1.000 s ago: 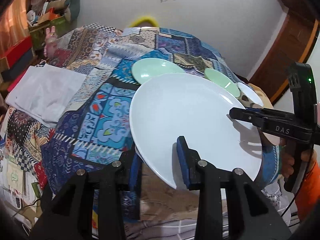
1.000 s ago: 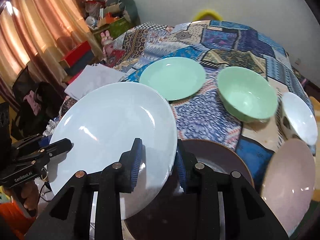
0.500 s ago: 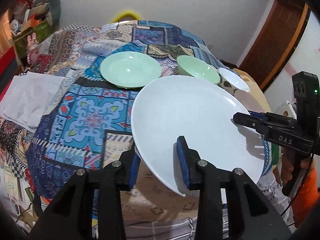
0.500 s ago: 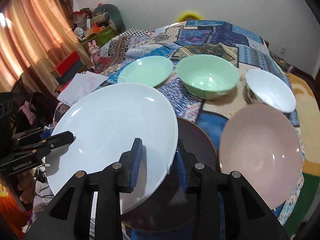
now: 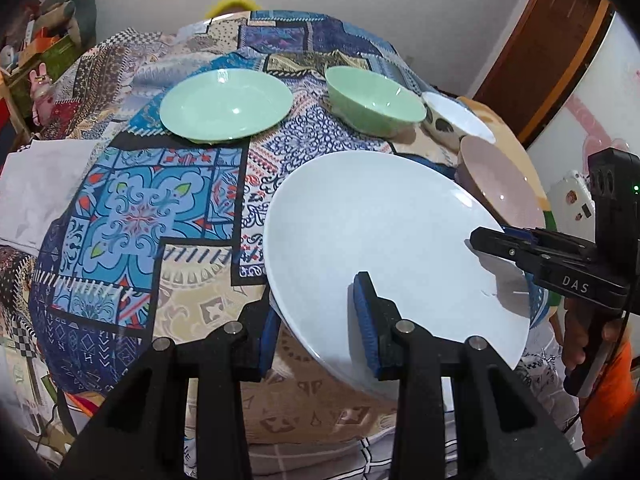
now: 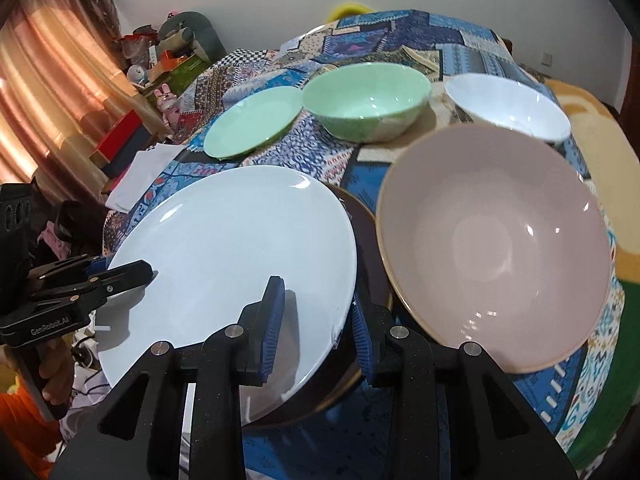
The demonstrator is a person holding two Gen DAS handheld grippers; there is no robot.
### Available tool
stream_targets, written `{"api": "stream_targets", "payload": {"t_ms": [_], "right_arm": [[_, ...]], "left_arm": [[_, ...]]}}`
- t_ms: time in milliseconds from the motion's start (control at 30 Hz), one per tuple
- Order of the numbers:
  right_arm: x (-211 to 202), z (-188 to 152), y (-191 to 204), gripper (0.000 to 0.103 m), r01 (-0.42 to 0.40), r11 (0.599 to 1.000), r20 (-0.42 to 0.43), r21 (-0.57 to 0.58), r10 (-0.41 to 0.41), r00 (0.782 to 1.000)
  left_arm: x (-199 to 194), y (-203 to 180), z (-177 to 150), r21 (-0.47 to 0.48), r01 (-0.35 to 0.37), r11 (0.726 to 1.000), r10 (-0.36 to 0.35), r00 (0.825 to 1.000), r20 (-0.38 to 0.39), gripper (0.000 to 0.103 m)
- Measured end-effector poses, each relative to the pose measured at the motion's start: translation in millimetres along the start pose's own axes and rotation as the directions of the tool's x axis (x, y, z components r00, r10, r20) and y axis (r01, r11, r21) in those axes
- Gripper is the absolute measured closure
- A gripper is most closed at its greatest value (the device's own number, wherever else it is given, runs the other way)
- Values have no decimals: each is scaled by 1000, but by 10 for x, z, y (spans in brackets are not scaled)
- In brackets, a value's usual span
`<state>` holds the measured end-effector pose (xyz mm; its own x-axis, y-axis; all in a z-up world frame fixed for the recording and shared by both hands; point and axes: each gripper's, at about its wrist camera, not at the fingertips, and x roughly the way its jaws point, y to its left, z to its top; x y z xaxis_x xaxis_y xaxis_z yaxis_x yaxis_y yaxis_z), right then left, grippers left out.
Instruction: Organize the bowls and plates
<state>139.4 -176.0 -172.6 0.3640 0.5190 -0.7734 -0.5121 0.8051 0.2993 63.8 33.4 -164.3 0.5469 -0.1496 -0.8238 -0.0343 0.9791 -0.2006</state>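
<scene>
A large white plate [image 5: 380, 232] [image 6: 232, 248] is held off the table by both grippers at opposite rims. My left gripper [image 5: 316, 312] [image 6: 136, 272] is shut on its near-left rim. My right gripper [image 6: 316, 304] [image 5: 492, 240] is shut on its right rim. Part of the plate lies over a dark brown plate [image 6: 368, 240]; I cannot tell whether they touch. Right of it stands a pink bowl [image 6: 492, 240] [image 5: 500, 184]. Farther back are a green plate [image 5: 226, 104] [image 6: 252, 120], a green bowl [image 5: 376, 98] [image 6: 366, 96] and a white bowl [image 6: 508, 104] [image 5: 460, 120].
The patchwork cloth [image 5: 132, 208] covers the whole table. A white folded cloth [image 5: 32, 188] lies at its left edge. Curtains [image 6: 48, 92] and boxes stand beyond the left side, a wooden door [image 5: 552, 52] at the right. A hand in an orange sleeve [image 5: 600, 392] holds the right gripper.
Both grippers have carried the white plate to the right along the table's near edge. It now sits over the dark brown plate, close beside the pink bowl.
</scene>
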Motion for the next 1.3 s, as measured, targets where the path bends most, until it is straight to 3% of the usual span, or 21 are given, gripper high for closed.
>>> {"api": "stream_targets", "payload": {"t_ms": [667, 1300], "right_arm": [[18, -85, -89, 73, -6, 999, 12, 51, 6, 1000], [-73, -106, -107, 73, 0, 999, 27, 54, -1, 1000]], "left_arm": [[306, 71, 11, -29, 20, 999, -22, 998, -67, 67], [420, 33, 46, 3, -3, 1000, 3, 998, -60, 66]]}}
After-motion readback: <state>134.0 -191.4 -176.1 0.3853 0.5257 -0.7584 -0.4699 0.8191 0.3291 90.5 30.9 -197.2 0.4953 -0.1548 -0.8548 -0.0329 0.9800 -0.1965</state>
